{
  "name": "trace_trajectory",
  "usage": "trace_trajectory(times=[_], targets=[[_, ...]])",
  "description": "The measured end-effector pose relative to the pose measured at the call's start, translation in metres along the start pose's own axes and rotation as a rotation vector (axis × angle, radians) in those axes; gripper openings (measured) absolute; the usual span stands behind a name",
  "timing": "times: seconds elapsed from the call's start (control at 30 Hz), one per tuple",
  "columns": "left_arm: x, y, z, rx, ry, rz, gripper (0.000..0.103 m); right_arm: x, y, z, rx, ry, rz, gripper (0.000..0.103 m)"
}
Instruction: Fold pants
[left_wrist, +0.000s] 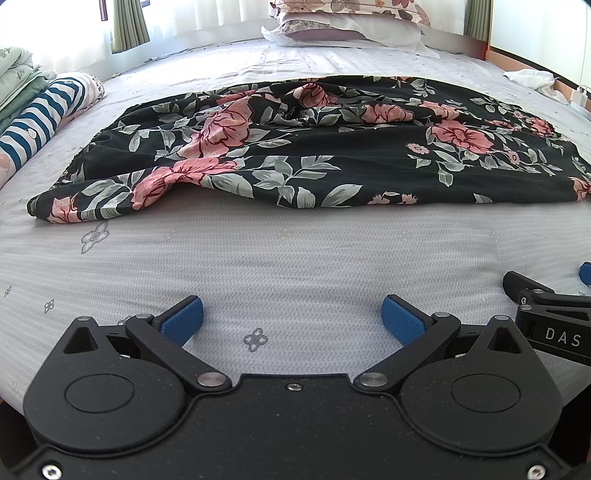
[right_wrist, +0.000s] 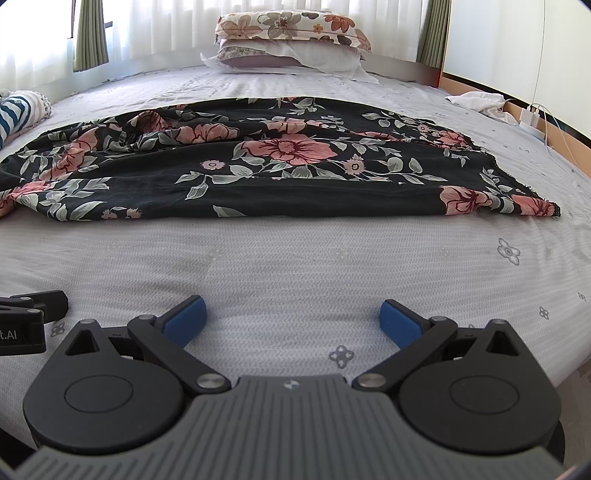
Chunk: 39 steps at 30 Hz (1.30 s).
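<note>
Starting out: the pants (left_wrist: 314, 147) lie spread and rumpled across the middle of the frame on the bed (left_wrist: 295, 258). My left tongs (left_wrist: 291, 319) and right tongs (right_wrist: 291, 317) are both wide apart, holding nothing. Next I think I reach forward for the near edge.

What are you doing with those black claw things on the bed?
A person holds two tools and is about to fold the black floral pants lying spread and rumpled across the pale grey patterned bedsheet. The left hand-held gripper and the right hand-held gripper both hover open over bare sheet, short of the pants' near edge. Neither touches the fabric, so no fold is started.
</note>
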<state>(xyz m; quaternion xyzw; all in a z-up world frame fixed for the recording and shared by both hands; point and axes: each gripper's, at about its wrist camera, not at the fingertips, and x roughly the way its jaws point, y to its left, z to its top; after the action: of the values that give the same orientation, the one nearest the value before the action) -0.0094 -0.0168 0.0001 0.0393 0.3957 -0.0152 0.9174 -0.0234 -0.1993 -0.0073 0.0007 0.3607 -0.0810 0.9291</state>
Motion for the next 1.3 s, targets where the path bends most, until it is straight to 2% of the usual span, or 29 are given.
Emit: trace_trajectory(times=[0.57,0.73,0.9,1.0,1.1,1.3], targets=[[0.000,0.000,0.000,0.000,-0.002,-0.001,0.103,0.000,0.000,0.000,-0.001,-0.001,0.000,0.103],[-0.002,0.005,-0.010,0.004,-0.082,-0.027,0.103,0.000,-0.004,0.003,-0.006,0.007,0.023,0.103],[-0.005,0.018,0.001,0.009,-0.061,-0.052,0.103,-0.001,-0.015,0.011,-0.020,0.004,0.020,0.103],[-0.006,0.037,0.012,-0.014,-0.066,-0.029,0.103,0.001,-0.036,0.019,0.022,-0.014,-0.012,0.103],[-0.003,0.068,0.026,-0.076,-0.088,-0.004,0.103,0.009,-0.073,0.034,0.107,-0.025,-0.062,0.103],[0.017,0.146,0.051,-0.315,-0.088,0.102,0.103,0.030,-0.174,0.064,0.374,-0.024,-0.175,0.103]])
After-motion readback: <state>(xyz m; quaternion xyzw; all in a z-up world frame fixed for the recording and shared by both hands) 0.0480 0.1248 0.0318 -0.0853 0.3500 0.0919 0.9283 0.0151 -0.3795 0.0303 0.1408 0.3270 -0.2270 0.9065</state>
